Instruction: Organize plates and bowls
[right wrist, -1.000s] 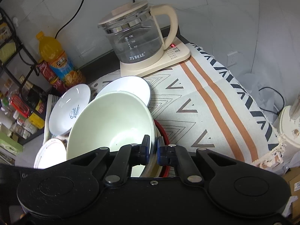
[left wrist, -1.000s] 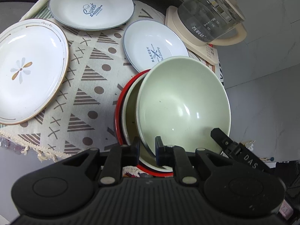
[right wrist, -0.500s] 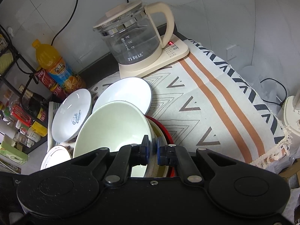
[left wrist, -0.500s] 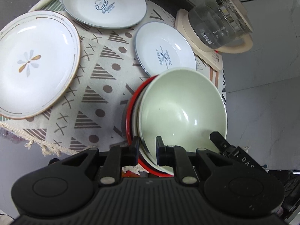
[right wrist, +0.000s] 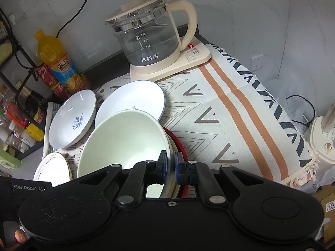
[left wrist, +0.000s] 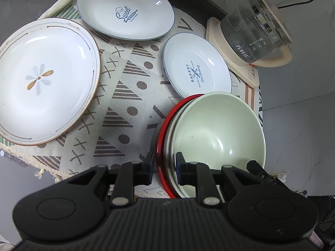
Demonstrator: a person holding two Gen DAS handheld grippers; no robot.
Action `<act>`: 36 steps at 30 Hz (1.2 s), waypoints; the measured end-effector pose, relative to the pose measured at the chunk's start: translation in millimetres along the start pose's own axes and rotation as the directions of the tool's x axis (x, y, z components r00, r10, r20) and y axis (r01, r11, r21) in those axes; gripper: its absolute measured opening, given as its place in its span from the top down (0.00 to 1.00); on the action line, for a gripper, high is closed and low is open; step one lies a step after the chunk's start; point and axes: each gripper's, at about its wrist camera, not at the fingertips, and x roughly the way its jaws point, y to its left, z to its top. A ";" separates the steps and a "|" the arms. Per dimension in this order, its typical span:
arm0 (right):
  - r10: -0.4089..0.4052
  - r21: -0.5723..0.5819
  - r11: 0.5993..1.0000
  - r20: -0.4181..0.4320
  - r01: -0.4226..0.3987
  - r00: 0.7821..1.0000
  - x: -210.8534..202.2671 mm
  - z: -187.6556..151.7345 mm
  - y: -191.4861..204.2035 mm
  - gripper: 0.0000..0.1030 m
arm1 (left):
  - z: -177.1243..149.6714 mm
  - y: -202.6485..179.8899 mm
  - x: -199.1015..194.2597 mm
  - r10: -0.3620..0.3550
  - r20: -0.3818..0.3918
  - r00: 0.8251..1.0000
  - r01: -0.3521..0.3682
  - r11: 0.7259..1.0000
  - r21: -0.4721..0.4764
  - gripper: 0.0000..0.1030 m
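A pale green bowl [left wrist: 217,129] [right wrist: 125,142] lies tilted in a cream bowl [left wrist: 172,138], which sits inside a red bowl [left wrist: 162,133] [right wrist: 181,146] on the patterned tablecloth [left wrist: 125,108]. My left gripper [left wrist: 165,166] straddles the red and cream rims. Its jaws are opening, and a thin gap shows beside the red rim. My right gripper [right wrist: 171,164] is shut on the green bowl's rim at the opposite side. Three plates lie flat: a flower plate [left wrist: 46,79], a "Sweet" plate [left wrist: 125,10] and a "Bakery" plate [left wrist: 196,64] just behind the bowls.
A glass kettle [right wrist: 148,39] on its cream base stands at the back of the cloth. An orange drink bottle [right wrist: 54,56] and a crowded shelf rack [right wrist: 18,104] are at the far left. The striped cloth [right wrist: 230,115] lies to the right of the bowls.
The left jaws have parted a little around the red and cream rims, and that view has drawn back slightly. The right gripper keeps its hold on the green bowl.
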 end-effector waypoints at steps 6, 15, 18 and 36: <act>-0.009 -0.037 0.999 0.024 0.010 1.000 -3.2 3.9 2.2 0.87 | 0.5 -2.8 -1.8 0.015 0.010 1.000 -0.015 1.000 0.011 0.82; 0.010 -0.068 0.998 0.060 -0.005 0.998 -2.3 9.1 1.0 0.96 | 0.9 -1.8 -7.7 0.009 0.032 0.999 -0.010 1.000 0.019 0.81; 0.002 -0.069 0.998 0.048 0.001 0.999 -0.1 4.8 0.6 0.96 | 0.4 -2.0 -11.9 0.013 0.045 0.999 -0.014 1.000 0.027 0.77; 0.033 -0.113 0.993 0.023 -0.030 0.999 -30.3 -22.1 43.7 0.33 | -15.9 28.2 -54.8 0.072 0.157 0.985 -0.085 0.993 0.079 0.31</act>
